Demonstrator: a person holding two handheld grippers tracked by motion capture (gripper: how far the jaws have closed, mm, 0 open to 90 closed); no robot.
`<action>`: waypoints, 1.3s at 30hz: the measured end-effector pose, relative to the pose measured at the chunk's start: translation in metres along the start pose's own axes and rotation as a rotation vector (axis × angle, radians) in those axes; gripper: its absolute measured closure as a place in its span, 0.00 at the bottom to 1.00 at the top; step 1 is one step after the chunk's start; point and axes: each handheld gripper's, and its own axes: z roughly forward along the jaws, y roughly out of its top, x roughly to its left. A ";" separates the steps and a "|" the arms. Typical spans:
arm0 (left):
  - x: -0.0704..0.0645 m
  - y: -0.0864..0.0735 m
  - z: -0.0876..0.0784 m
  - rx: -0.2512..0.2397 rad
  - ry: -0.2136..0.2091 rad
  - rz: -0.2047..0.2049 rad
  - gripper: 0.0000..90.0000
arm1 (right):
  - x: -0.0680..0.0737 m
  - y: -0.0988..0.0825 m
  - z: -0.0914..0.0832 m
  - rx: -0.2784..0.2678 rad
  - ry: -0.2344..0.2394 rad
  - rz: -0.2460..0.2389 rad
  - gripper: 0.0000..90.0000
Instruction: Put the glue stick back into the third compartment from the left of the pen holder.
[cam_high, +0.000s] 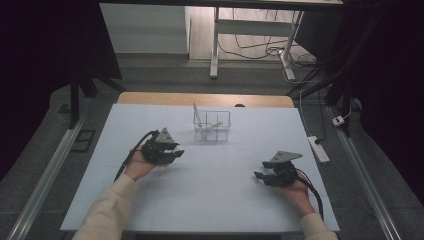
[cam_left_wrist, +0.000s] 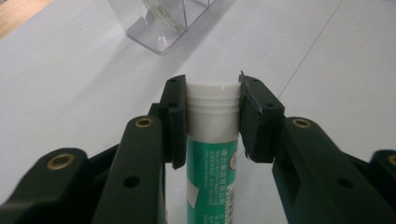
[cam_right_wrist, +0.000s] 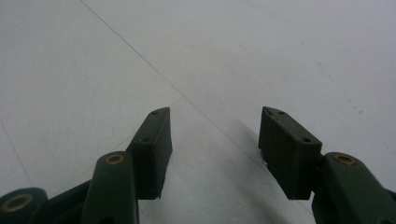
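Glue stick (cam_left_wrist: 211, 154): cylindrical, white ribbed cap, green-and-white printed body with barcode. Cap on. Clamped at the cap end between the left gripper's (cam_left_wrist: 212, 116) jaws, lying along them, cap pointing away, above the white counter (cam_left_wrist: 84, 93).

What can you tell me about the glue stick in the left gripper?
The glue stick is a plastic-looking cylinder with a green printed label and a white ribbed cap on. The left gripper is clamped on the cap, one black pad on each side. It points along the jaws toward the clear organizer ahead on the white table.
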 end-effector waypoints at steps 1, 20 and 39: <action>0.000 0.000 0.001 0.002 0.000 0.000 0.73 | 0.000 0.000 0.000 0.001 0.000 -0.001 0.49; 0.004 -0.003 0.005 0.015 0.026 -0.007 0.72 | 0.002 -0.001 0.003 0.009 0.000 -0.006 0.47; 0.003 0.005 0.007 -0.032 0.046 -0.014 0.73 | 0.002 0.001 0.000 -0.021 0.005 0.009 0.48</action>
